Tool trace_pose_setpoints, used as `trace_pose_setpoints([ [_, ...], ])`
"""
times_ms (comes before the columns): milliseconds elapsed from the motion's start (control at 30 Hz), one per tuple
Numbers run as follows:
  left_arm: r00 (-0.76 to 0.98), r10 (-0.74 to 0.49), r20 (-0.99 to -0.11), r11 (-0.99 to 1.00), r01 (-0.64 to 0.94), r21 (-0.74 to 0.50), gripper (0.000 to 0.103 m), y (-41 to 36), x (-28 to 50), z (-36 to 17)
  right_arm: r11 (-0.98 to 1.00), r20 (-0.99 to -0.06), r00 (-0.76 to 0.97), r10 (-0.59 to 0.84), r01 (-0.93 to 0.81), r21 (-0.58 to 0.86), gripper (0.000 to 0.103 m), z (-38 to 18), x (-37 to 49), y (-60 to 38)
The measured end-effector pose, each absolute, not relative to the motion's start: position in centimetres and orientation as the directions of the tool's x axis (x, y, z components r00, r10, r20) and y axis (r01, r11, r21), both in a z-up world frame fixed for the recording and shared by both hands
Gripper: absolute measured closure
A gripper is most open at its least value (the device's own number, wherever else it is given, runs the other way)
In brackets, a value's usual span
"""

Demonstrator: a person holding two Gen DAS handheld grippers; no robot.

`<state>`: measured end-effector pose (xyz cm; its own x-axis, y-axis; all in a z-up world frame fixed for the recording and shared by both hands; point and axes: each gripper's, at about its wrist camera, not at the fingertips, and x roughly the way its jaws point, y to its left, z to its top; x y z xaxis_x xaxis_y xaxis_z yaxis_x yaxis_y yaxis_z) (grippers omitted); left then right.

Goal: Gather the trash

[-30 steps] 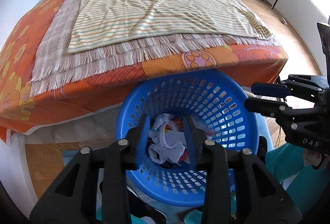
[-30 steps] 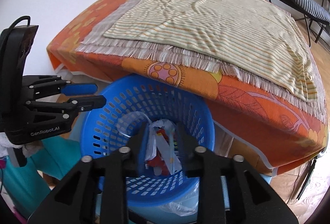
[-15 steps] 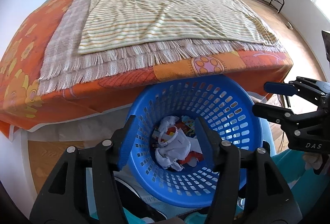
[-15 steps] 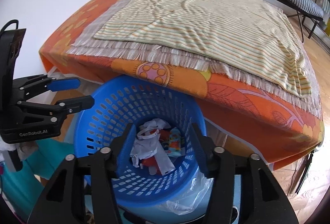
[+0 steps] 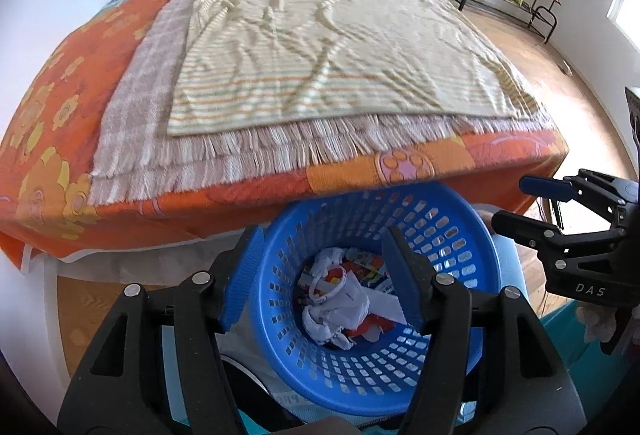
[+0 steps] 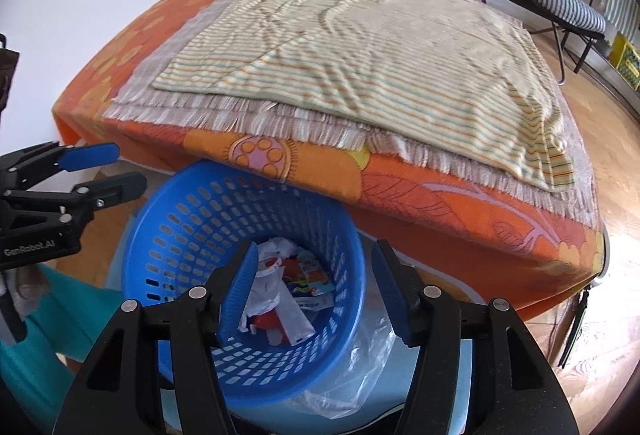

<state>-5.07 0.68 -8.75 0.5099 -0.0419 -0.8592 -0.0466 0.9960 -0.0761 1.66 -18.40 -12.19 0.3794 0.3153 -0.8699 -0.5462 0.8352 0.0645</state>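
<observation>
left gripper (image 5: 324, 275): jaws spread wide, nothing between the blue pads, held above the basket mouth; touches nothing.
right gripper (image 6: 314, 287): jaws spread wide too, nothing held, hanging over the same basket from the other side.
each seen from the other: in the left wrist view the right gripper sits at the right edge; in the right wrist view the left gripper sits at the left edge, both with fingers apart.
blue laundry basket (image 5: 456, 235): perforated plastic, on the floor just beside the foot edge of the bed, its far rim tucked under the overhanging orange bedspread (image 5: 240, 195).
trash (image 5: 344, 299): crumpled white plastic bag and colourful wrappers lying at the basket bottom.
clear plastic bag (image 6: 360, 363): on the floor against the basket's right side.
striped blanket (image 5: 328, 47): spread flat on the bed, fringe at the foot edge.
open room: bare wooden floor (image 6: 616, 155) to the right of the bed.
writing: "DAS" on the right gripper body; "GenRobot.AI" on the left gripper body.
</observation>
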Motion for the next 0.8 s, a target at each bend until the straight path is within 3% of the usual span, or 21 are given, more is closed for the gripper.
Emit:
trace_pose_setpoints([
  [200,0.579,-0.025,-0.815,0.994,-0.073,-0.083,0.039,1.4,-4.4,-6.2,0.850,-0.857,0.413,0.310,-0.524,0.056,0.041,-11.0,2.7,-18.9],
  [300,0.609,-0.028,-0.793,0.991,-0.088,-0.103,0.028,1.8,-3.7,-5.0,0.857,-0.844,0.437,0.312,-0.513,0.051,0.033,-10.2,3.4,-19.0],
  [800,0.705,-0.048,-0.708,0.984,-0.091,-0.157,0.027,2.1,0.4,0.3,0.862,-0.786,0.530,0.317,-0.507,0.006,0.033,-6.1,7.7,-19.2],
])
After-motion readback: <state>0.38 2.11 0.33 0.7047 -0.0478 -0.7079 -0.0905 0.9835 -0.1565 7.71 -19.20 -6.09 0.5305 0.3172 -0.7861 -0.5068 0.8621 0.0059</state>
